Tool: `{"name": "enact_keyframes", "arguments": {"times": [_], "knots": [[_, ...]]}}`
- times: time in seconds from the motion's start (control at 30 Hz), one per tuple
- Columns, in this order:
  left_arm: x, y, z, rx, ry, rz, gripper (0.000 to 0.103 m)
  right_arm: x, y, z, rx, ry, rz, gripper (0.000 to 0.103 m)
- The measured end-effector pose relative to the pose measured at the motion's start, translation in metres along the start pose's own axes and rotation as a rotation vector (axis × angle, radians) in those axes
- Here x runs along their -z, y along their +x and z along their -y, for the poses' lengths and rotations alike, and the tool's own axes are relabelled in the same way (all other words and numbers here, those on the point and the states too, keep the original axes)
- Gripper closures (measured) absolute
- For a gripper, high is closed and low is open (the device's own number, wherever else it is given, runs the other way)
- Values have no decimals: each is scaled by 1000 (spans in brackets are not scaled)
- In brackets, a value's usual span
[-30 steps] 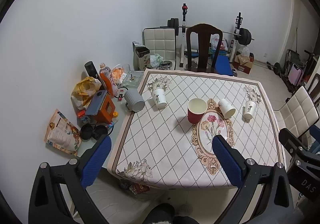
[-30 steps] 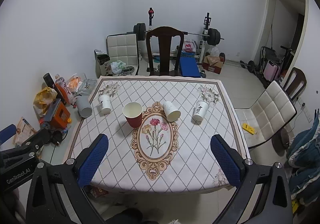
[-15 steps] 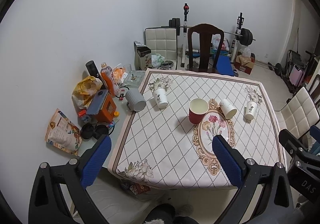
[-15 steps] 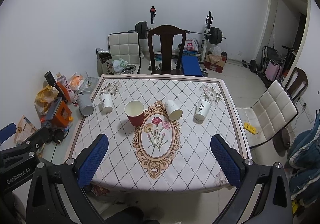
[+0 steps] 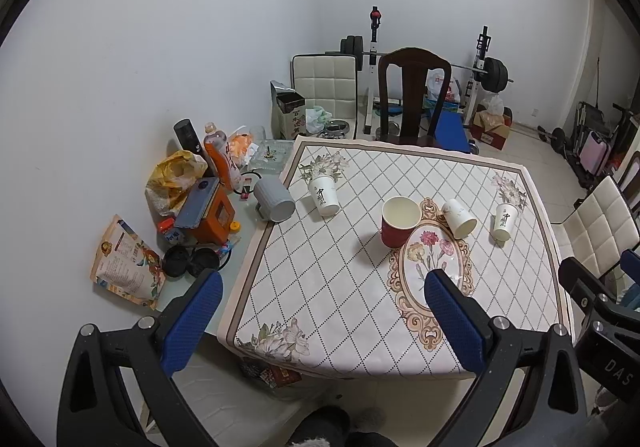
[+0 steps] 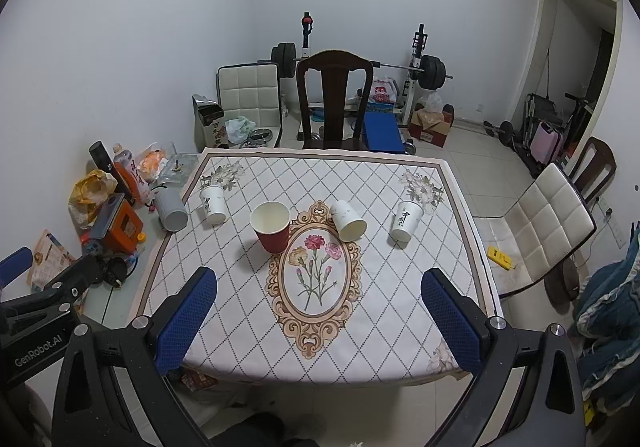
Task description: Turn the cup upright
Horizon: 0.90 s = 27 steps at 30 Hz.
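A white paper cup [image 5: 459,218] [image 6: 348,221] lies on its side near the middle of the table, its mouth toward me. A red cup [image 5: 400,222] [image 6: 272,227] stands upright to its left. Two white printed cups [image 6: 213,203] [image 6: 405,220] stand mouth-down on the far left and right; they also show in the left wrist view [image 5: 324,195] [image 5: 505,220]. My left gripper [image 5: 324,323] and right gripper [image 6: 320,321] are both open and empty, held above the table's near edge, well short of the cups.
The table has a patterned cloth [image 6: 320,331]. A dark wooden chair [image 6: 334,103] stands at the far side, a white padded chair [image 6: 540,223] at the right. A grey mug [image 6: 172,209] and clutter [image 6: 112,207] lie on the glass ledge at the left.
Both grippers have drifted slightly back and up, so the table sits a little farther off in both views. Nothing on the table has moved.
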State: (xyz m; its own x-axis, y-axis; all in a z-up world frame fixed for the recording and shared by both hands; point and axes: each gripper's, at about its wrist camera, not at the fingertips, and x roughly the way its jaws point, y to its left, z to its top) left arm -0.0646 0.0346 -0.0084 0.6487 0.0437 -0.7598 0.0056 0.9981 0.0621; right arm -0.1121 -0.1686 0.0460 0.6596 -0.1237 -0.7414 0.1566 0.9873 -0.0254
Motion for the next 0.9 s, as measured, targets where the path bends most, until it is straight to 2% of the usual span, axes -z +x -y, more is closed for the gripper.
{"name": "enact_keyframes", "arguments": {"times": [0.9], "knots": [[-2, 7, -1, -13, -7, 0, 0, -1, 2, -7, -13, -18, -6, 0]]}}
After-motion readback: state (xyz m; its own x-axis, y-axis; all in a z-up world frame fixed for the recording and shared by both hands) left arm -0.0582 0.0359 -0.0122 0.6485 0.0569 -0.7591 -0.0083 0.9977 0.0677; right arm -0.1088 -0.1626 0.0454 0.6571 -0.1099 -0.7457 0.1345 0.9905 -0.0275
